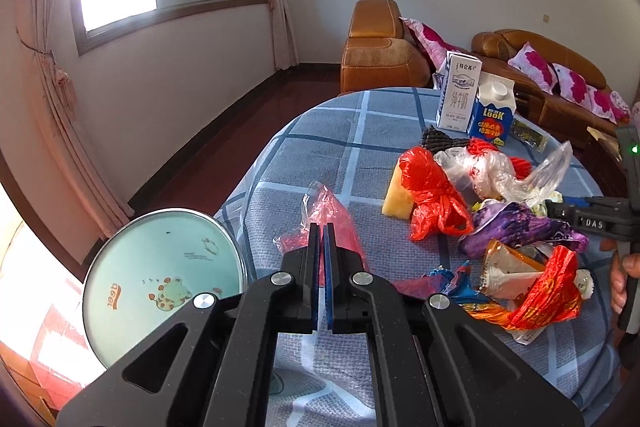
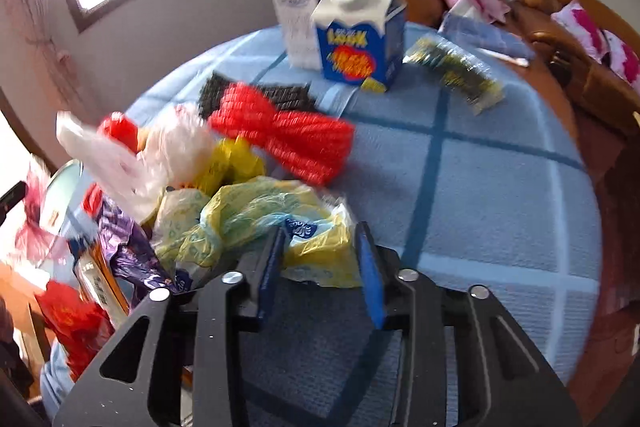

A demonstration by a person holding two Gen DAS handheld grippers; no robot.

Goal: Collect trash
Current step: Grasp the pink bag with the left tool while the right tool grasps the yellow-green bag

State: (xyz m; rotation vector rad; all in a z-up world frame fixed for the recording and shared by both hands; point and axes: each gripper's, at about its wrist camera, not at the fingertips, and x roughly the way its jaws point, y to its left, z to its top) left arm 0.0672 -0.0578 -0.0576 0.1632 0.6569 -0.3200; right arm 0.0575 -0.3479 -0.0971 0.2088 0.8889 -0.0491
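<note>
Left gripper [image 1: 320, 231]: sitting at the lower centre of the left wrist view, jaws clenched together on a thin pink plastic bag [image 1: 340, 223] whose film is fanning out above and beside the blue pads.
Right gripper [image 2: 322, 255]: filling the lower centre of the right wrist view, jaws standing part-way apart; a yellow-and-blue plastic bag [image 2: 280, 223] is lying between them, touching the left pad, while the right pad is showing a gap, so no firm pinch is visible.
Trash pile: spreading across the right half of the left wrist view on a blue checked tablecloth [image 1: 344, 147], including a red plastic bag [image 1: 432, 195], a clear bag [image 1: 480, 167], a purple wrapper [image 1: 516, 227] and an orange-red wrapper [image 1: 548, 287].
Red net [image 2: 288, 139]: lying at the centre of the right wrist view, partly over a black net [image 2: 280, 95].
Cartons: a white milk carton [image 1: 458, 91] and a blue carton [image 1: 490, 111] are standing upright side by side at the far edge of the table.
Round lid [image 1: 160, 283]: showing at the lower left of the left wrist view, pale green with a cartoon print.
Sofa [image 1: 380, 47]: standing behind the table, orange-brown, carrying pink flowered cushions.
Person: a hand [image 1: 624, 279] is gripping the right tool's handle at the right edge of the left wrist view.
</note>
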